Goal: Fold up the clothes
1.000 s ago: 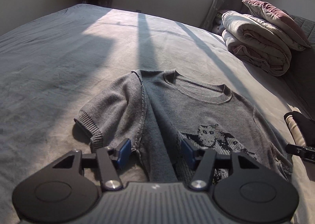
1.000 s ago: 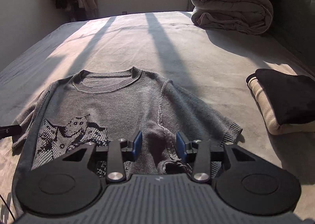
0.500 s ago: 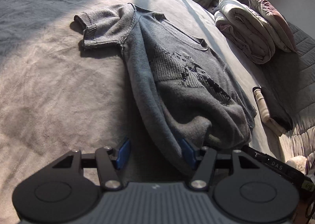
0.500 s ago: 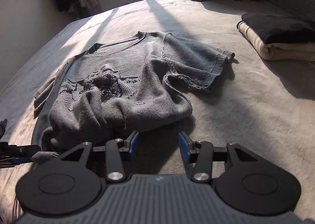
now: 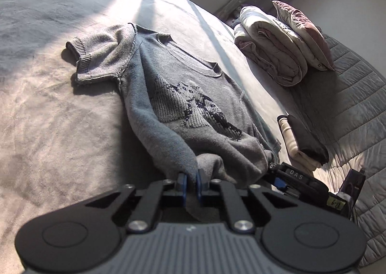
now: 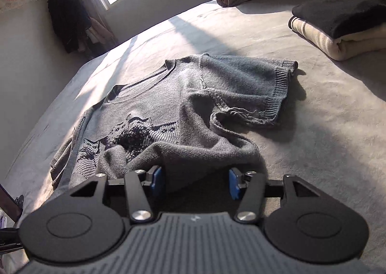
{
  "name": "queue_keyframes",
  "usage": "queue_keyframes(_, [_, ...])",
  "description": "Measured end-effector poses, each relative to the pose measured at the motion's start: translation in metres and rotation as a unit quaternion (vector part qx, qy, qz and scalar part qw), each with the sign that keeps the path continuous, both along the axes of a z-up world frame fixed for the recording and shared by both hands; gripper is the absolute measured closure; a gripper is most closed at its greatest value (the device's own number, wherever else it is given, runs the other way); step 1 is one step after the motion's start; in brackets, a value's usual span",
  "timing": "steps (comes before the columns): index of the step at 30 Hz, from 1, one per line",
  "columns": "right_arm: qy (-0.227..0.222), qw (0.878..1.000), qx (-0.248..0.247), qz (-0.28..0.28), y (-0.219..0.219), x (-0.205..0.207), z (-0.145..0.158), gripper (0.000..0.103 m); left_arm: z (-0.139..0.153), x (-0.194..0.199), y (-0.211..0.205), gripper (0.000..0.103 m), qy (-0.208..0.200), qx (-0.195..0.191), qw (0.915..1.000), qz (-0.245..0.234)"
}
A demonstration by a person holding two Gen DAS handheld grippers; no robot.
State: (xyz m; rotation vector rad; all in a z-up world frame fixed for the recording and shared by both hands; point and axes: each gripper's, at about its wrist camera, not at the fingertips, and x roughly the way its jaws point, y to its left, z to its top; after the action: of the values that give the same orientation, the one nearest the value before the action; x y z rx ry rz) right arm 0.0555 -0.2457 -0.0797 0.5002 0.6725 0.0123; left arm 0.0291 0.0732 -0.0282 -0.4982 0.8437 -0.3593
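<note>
We carry two matching grippers, left gripper (image 5: 190, 186) and right gripper (image 6: 196, 182), each matte black with a ribbed grey body, two round discs, silver screws on slim linkage arms, and blue finger pads (image 6: 157, 177).

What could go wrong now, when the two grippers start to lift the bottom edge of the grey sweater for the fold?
The left gripper is shut on the sweater hem, while the right gripper has been closing but is not pressing yet. Lifting now may pull one corner only and skew the fold. The hem is bunched, so wrinkles may get folded in.
</note>
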Motion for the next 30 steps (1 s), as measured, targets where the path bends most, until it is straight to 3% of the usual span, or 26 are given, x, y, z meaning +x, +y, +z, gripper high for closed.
queue_keyframes(2, [-0.007,1.000,0.009,-0.005,-0.004,0.000,0.004,0.089,0.007,-0.001,0.012,0.096,-0.012,-0.001,0.9999,0.006])
queue_keyframes(3, [-0.011,1.000,0.009,-0.006,-0.005,0.000,0.007,0.095,0.009,-0.002,0.023,0.096,-0.017,-0.003,0.9998,0.013])
queue_keyframes(7, [-0.022,1.000,-0.006,-0.003,-0.007,-0.007,0.026,0.097,0.012,0.000,0.052,0.096,-0.021,-0.003,0.9989,0.041])
queue_keyframes(13, [-0.035,0.999,-0.021,0.006,-0.010,-0.015,0.048,0.097,0.008,0.005,0.075,0.096,-0.028,0.033,0.9954,0.086])
queue_keyframes(18, [-0.032,0.998,-0.042,0.020,-0.005,0.003,0.038,0.091,-0.009,0.027,0.074,0.093,-0.027,0.065,0.9930,0.094])
queue_keyframes(20, [-0.014,0.999,-0.037,0.016,-0.005,0.008,0.028,0.086,-0.017,0.029,0.073,0.089,-0.013,0.069,0.9926,0.100])
queue_keyframes(24, [0.015,0.999,-0.035,0.020,-0.005,0.005,0.016,0.086,-0.025,0.022,0.075,0.075,0.007,0.067,0.9935,0.092])
queue_keyframes(27, [0.019,0.999,-0.039,0.025,-0.006,-0.002,0.016,0.063,-0.027,0.014,0.078,0.072,0.017,0.059,0.9948,0.081])
queue_keyframes(30, [0.027,0.998,-0.034,0.034,-0.007,-0.010,0.016,0.061,-0.027,0.008,0.081,0.072,0.025,0.053,0.9958,0.070])
